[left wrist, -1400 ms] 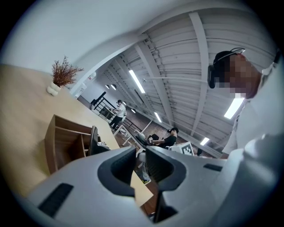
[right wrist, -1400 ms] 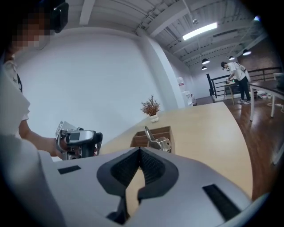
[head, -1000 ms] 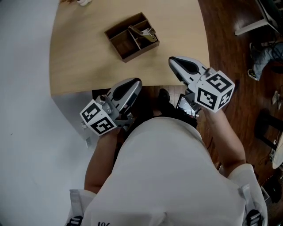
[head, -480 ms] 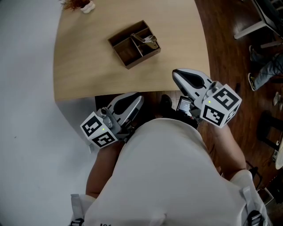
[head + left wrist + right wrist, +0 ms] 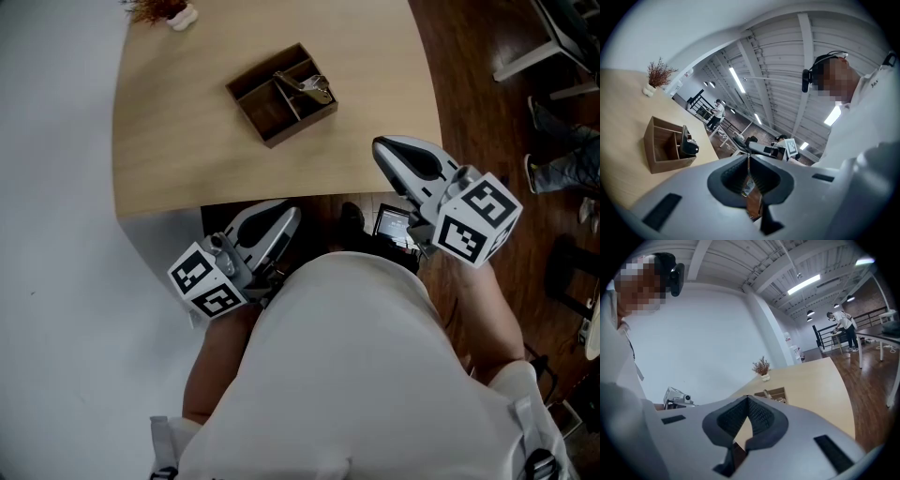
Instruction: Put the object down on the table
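Observation:
A brown wooden organiser box [image 5: 279, 94] stands on the light wooden table [image 5: 178, 141], and a dark, metallic object [image 5: 307, 84] lies in its far right compartment. The left gripper view shows the box [image 5: 665, 149] with that object [image 5: 688, 145] sticking up in it. My left gripper [image 5: 292, 214] hangs at the table's near edge, close to my body, shut and empty [image 5: 749, 157]. My right gripper [image 5: 380, 144] hovers over the table's near right corner, its jaws also shut with nothing between them [image 5: 747, 398]. Both are well short of the box.
A small potted dried plant [image 5: 165, 10] stands at the table's far left corner. A small screen [image 5: 392, 223] hangs at my waist below the table edge. Dark wood floor, chair legs [image 5: 539, 56] and another person's shoes [image 5: 534, 172] lie to the right.
My left gripper has drawn back from over the table's edge toward my body. The right gripper has lifted slightly. Both stay shut and the box has not moved.

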Available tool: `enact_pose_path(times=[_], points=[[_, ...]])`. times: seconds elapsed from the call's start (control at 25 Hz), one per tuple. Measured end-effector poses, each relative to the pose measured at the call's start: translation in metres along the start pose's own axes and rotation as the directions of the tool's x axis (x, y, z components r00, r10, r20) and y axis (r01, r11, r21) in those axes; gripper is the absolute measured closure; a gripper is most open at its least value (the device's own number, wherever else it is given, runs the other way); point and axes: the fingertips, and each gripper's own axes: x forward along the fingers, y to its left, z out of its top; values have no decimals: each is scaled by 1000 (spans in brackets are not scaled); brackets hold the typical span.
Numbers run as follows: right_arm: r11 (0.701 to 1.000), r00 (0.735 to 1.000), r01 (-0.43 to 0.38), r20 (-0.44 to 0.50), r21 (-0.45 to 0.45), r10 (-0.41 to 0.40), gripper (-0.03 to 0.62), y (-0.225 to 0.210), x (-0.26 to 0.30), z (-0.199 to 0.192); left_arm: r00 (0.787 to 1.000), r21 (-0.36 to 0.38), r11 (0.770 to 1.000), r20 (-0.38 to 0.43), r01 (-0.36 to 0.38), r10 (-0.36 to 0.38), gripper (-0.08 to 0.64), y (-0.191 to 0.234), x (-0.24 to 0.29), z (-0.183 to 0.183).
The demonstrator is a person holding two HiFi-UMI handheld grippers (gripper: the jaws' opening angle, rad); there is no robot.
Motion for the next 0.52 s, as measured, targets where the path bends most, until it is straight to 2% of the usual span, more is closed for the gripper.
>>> enact_pose_path(times=[0.2,0.52], points=[[1000,1000,18,-4,2,-18,591,-7,0,4,1000,-21,1000,-21,2,-3,549,-1,1,-2],[1000,1000,11,3,-10,-11,591,-16,4,7,996,10,1000,-86,26,-25,549,-9,10,-14]])
